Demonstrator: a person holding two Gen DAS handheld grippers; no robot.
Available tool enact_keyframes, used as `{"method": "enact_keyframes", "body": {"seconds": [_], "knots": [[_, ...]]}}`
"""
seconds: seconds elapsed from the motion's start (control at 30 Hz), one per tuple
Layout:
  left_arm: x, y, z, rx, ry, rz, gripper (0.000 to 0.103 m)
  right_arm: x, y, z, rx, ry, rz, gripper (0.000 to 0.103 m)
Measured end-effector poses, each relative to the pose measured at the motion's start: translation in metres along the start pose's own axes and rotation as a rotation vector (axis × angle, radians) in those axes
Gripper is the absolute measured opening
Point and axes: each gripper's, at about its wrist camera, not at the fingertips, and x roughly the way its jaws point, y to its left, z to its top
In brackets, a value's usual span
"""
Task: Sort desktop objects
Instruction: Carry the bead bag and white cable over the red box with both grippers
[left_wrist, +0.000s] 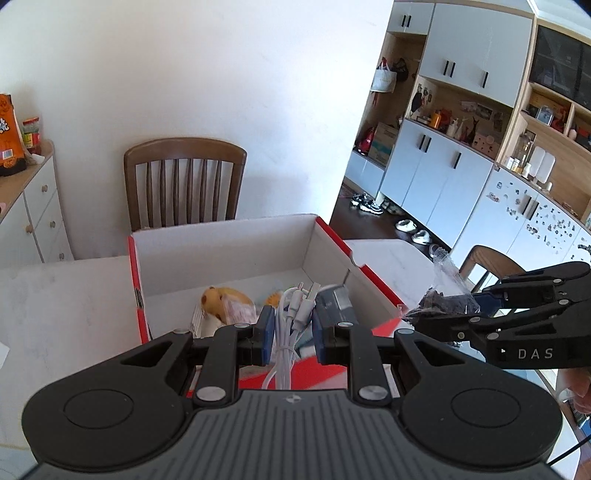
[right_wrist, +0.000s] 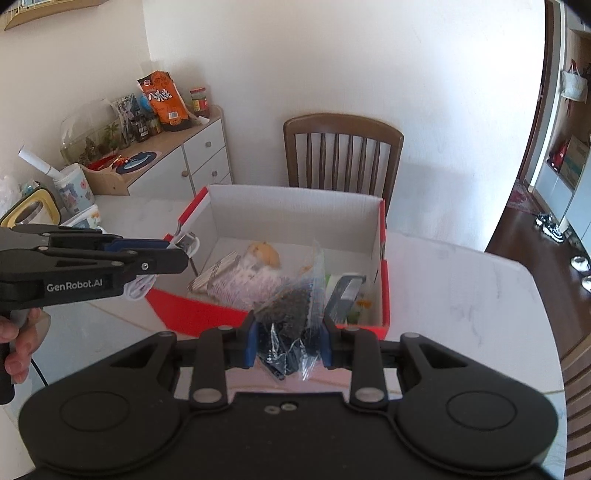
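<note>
My left gripper is shut on a bundle of white cables, held above the near wall of the red cardboard box. From the right wrist view the same left gripper comes in from the left over the box's corner. My right gripper is shut on a clear plastic bag of dark small parts, just in front of the red box. In the left wrist view that bag hangs at the right gripper's tips, right of the box. Inside the box lie a yellow plush toy and other items.
A wooden chair stands behind the box at the white table. A white sideboard with snack bags and jars sits at the back left. A person's hand grips the left handle. Cabinets line the right wall.
</note>
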Motion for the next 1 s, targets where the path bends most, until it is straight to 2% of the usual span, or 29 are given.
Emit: {"method": "enact_keyframes", "body": {"seconds": [0.43,0.7,1.0], "knots": [[0.029,0.024,0.026,-0.048,0.027,0.023,0.02,0.025,-0.005,0.031,0.01,-0.019,-0.009,0.031],[0.06,0.043,0.044,-0.077,0.085,0.085,0.02,0.051,-0.009,0.041,-0.003,0.019,-0.01,0.031],[0.103,0.051,0.043,-0.044,0.181,0.152,0.02,0.086,-0.014,0.035,0.014,0.082,-0.045,0.031]]}}
